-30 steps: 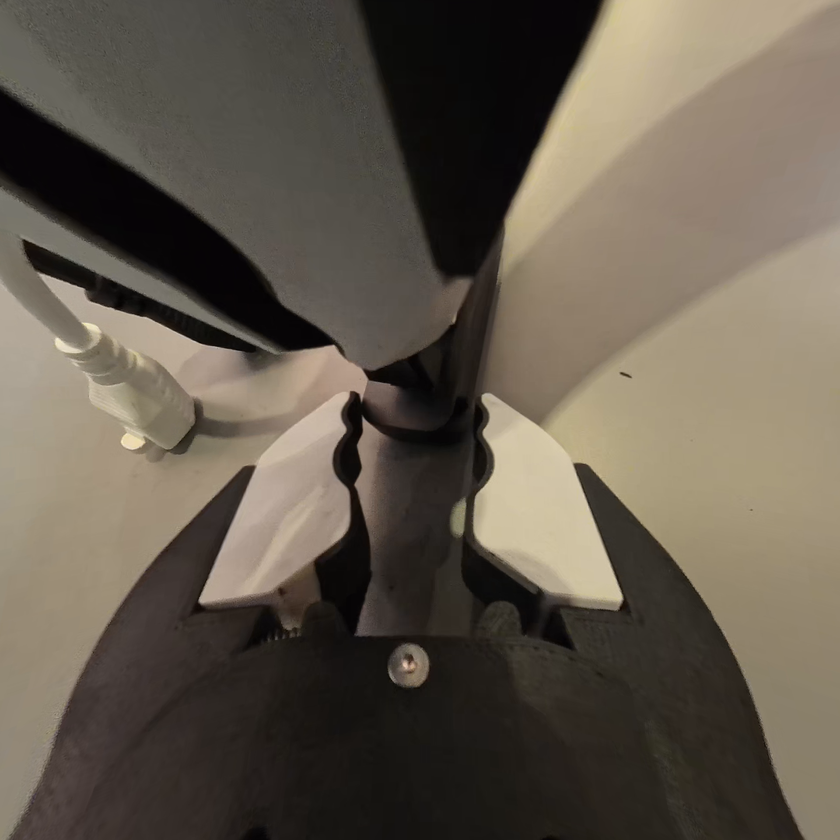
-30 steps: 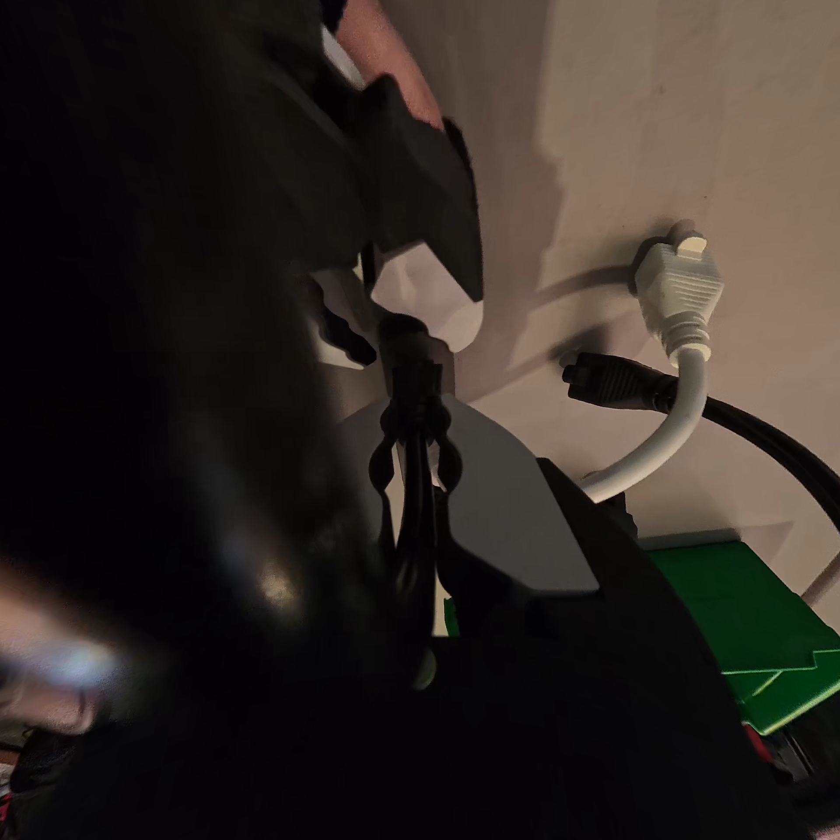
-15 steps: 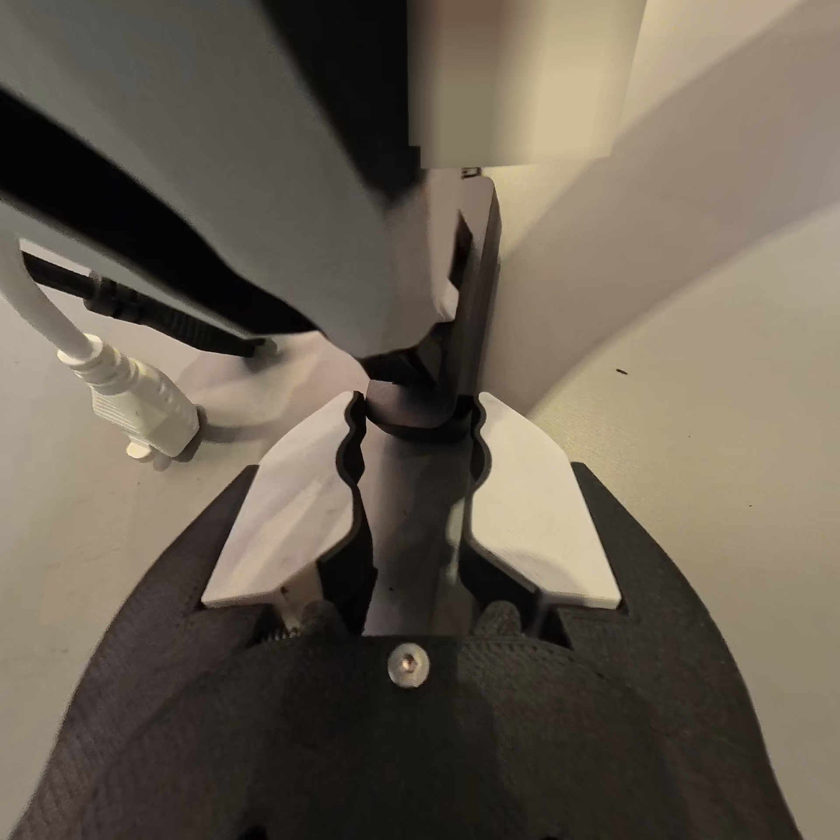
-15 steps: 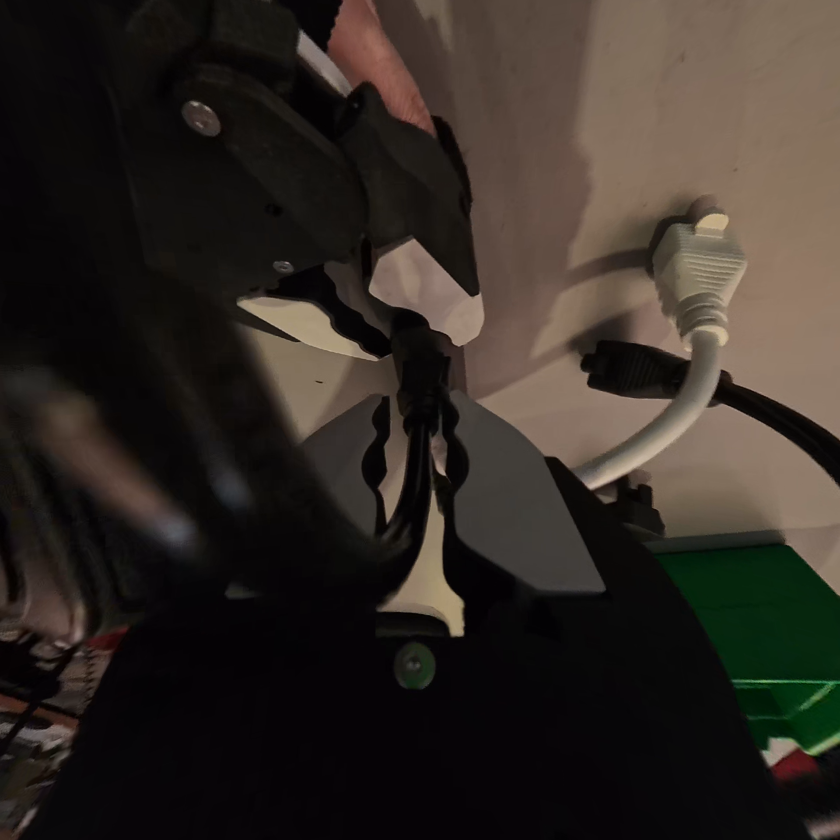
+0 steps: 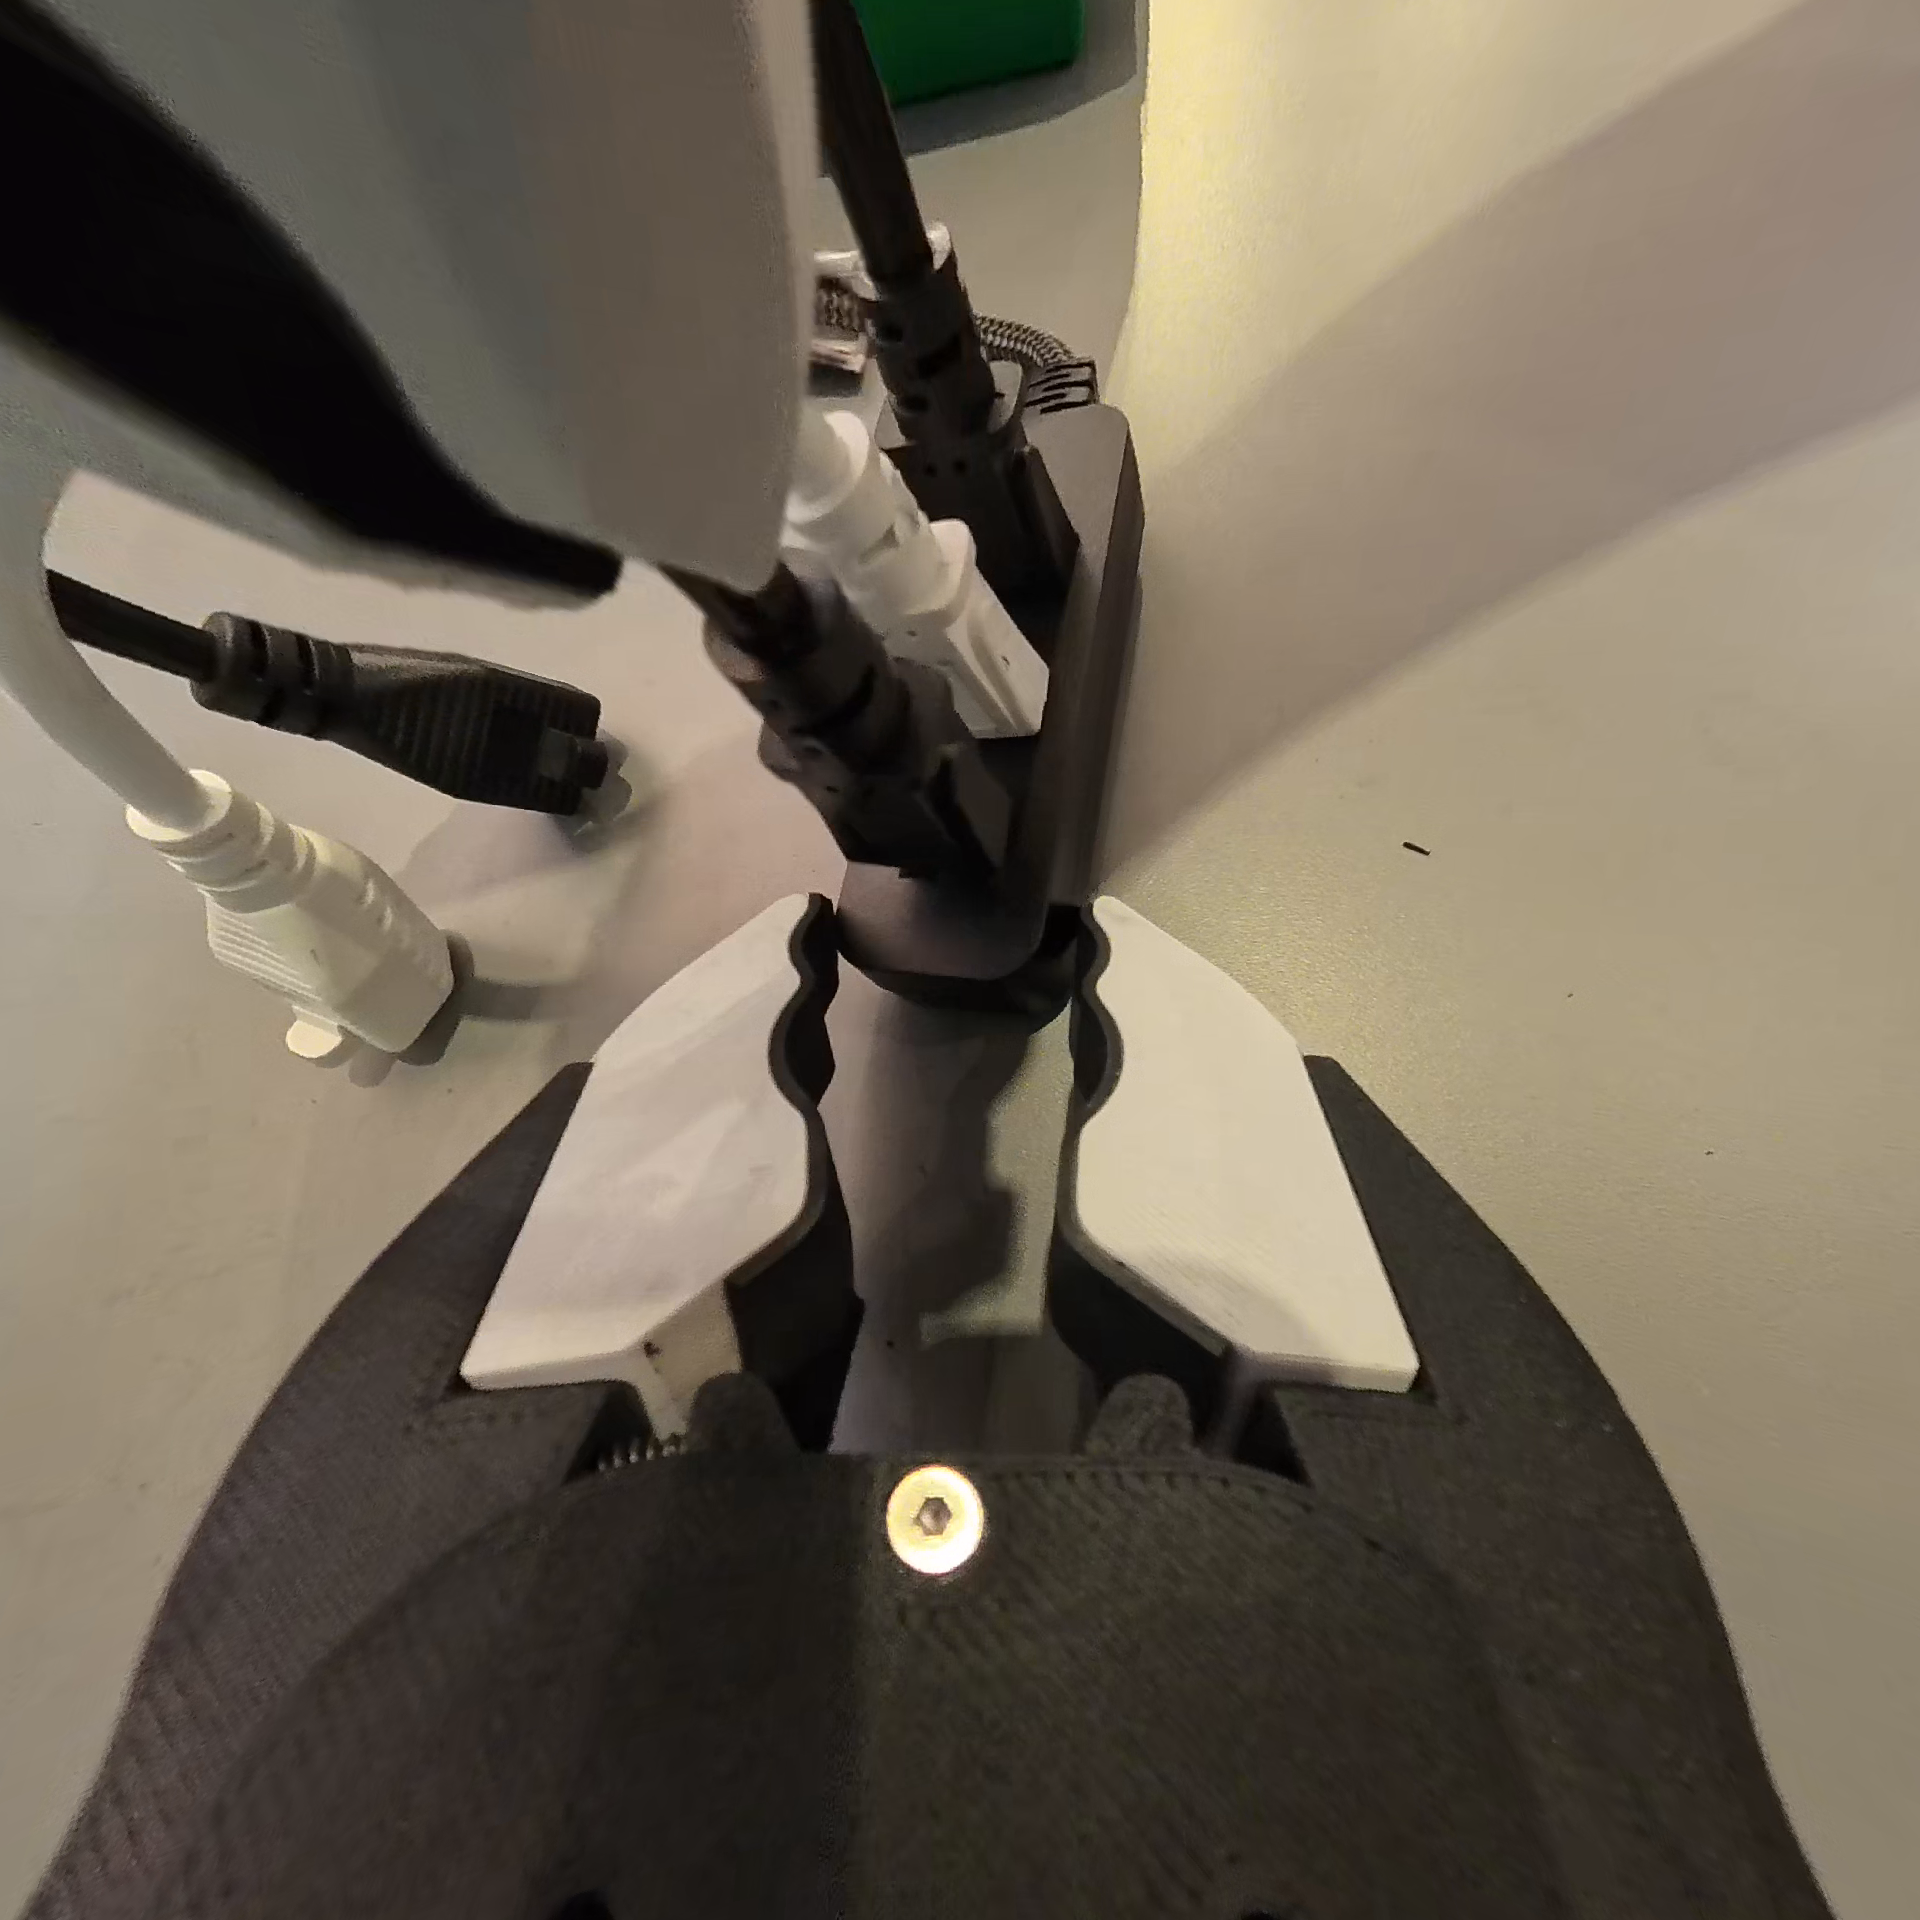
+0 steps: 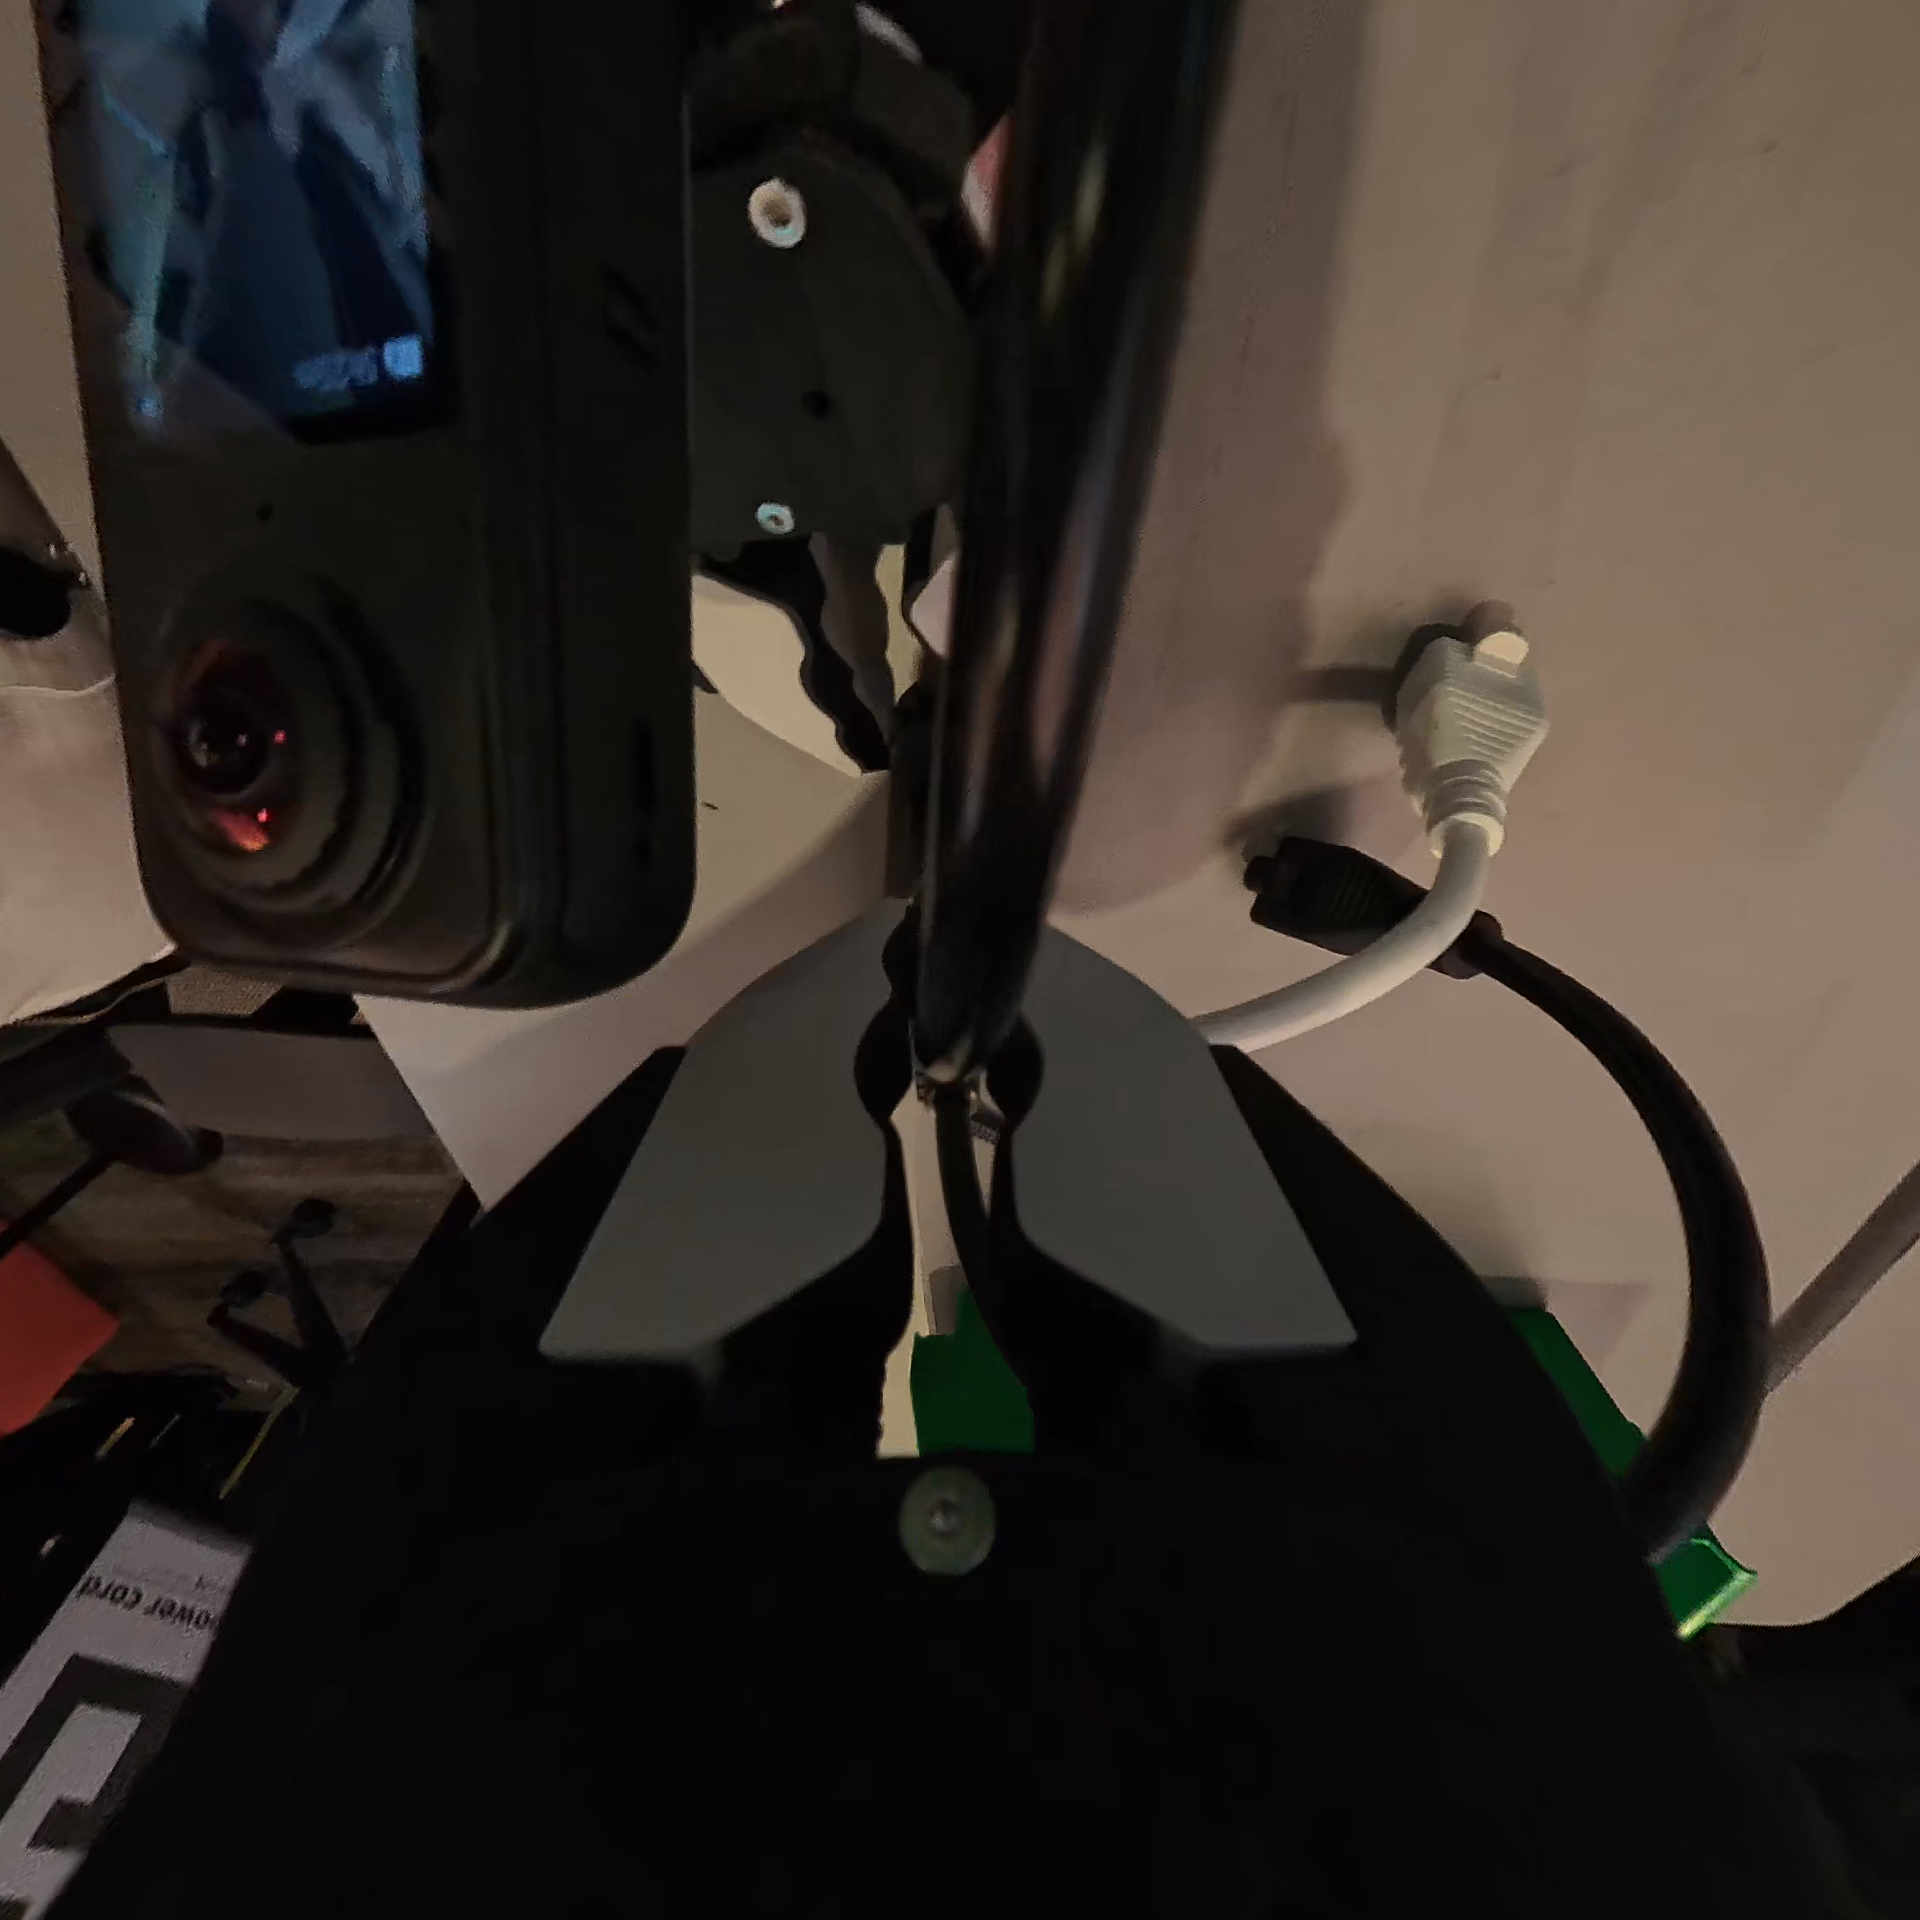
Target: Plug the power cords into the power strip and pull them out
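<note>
In the left wrist view my left gripper is shut on the near end of a black power strip, which stands on its edge on the pale table. A black plug, a white plug and a farther black plug sit along its face. My right gripper is shut on the black cord behind the nearest plug. One of its fingers fills the upper left of the left wrist view. The left gripper shows beyond the cord.
A loose white connector and a loose black connector lie on the table left of the strip; both also show in the right wrist view. A green box is near the table edge. The left gripper's camera is close. The tips of one gripper are about 9 centimeters away from the tips of the other.
My right gripper has drawn back from the strip along the black cord, so the strip's face and its plugs now show. My left gripper still holds the strip's end.
</note>
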